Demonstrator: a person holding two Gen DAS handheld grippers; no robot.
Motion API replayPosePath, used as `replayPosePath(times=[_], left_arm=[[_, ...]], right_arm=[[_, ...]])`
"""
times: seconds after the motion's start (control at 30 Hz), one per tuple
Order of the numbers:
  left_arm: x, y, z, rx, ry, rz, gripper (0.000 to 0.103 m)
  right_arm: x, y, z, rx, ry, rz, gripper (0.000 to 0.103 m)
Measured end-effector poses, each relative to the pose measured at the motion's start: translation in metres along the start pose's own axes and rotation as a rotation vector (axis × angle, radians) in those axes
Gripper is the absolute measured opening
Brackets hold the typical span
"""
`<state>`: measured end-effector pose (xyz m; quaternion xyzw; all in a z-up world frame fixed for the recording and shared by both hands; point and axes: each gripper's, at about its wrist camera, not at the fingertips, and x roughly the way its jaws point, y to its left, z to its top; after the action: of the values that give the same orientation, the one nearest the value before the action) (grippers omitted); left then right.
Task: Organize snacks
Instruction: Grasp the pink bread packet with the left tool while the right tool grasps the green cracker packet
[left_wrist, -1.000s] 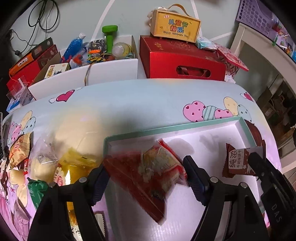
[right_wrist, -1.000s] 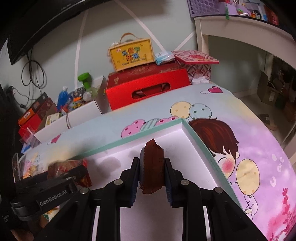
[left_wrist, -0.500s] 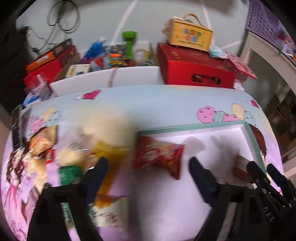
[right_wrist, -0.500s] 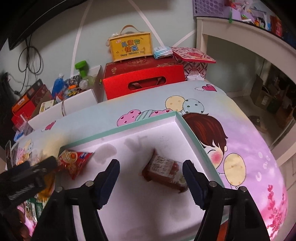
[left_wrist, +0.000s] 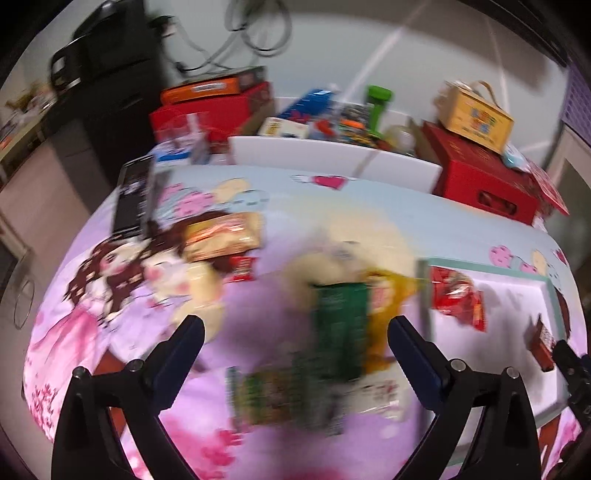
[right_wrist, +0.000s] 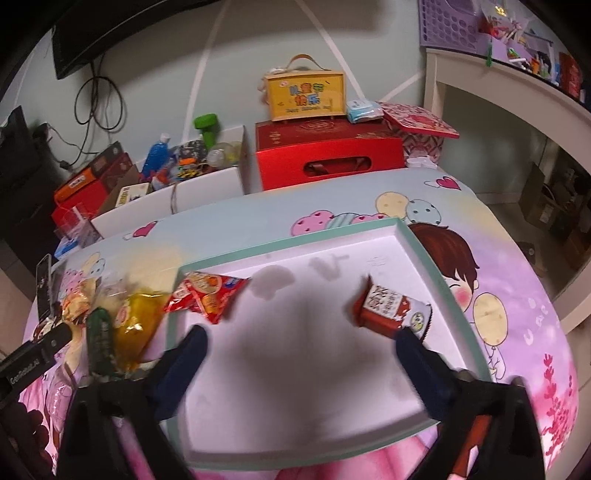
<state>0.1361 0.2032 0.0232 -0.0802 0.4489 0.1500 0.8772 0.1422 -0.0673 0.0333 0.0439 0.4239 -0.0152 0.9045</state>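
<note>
Currently both grippers are standing spread wide with nothing between their fingers. The right gripper (right_wrist: 301, 345) is hovering over the shallow white tray (right_wrist: 428, 258), whose teal rim is showing sharply only in the right wrist view. That view is giving a clear reading of the two snacks lying in the tray: the red packet (right_wrist: 207, 295) resting against the left wall, and the brown packet (right_wrist: 388, 308) lying near the right wall, just beyond the right fingertip. The left wrist view is blurring heavily. It is showing the left gripper (left_wrist: 295, 336) released above the loose snacks on the cartoon-print tablecloth (left_wrist: 110, 295): a green packet (left_wrist: 340, 325), a yellow packet (left_wrist: 384, 306) beside it, and a tan packet (left_wrist: 221, 236) farther back. Only this view is reaching the dark phone-like object (left_wrist: 135, 195) at the far left in full. Compared with one second ago, the right gripper is no longer clamping the brown packet, and the left gripper is no longer framing the red packet; both items are now lying released in the tray.
</note>
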Motion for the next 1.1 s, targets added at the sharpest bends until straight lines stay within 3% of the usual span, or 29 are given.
replayPosePath(times=[0.23,0.57,0.83,1.1], left_arm=[[0.001,0.079,-0.018,-0.102,0.016,0.068,0.099],[0.0,0.171,-0.039,-0.235,0.085,0.129,0.099],[0.0,0.195,-0.05,-0.294,0.12,0.117,0.099],[0.025,0.177,-0.05,-0.234,0.198,0.065,0.099]], right_arm=[[-0.011,0.035,-0.004,-0.036,-0.013,-0.002,0.103],[-0.026,0.099,-0.016,-0.095,-0.011,0.084,0.103],[-0.027,0.139,-0.031,-0.162,0.011,0.129,0.103],[-0.001,0.193,-0.059,-0.331,0.094,0.184,0.103]])
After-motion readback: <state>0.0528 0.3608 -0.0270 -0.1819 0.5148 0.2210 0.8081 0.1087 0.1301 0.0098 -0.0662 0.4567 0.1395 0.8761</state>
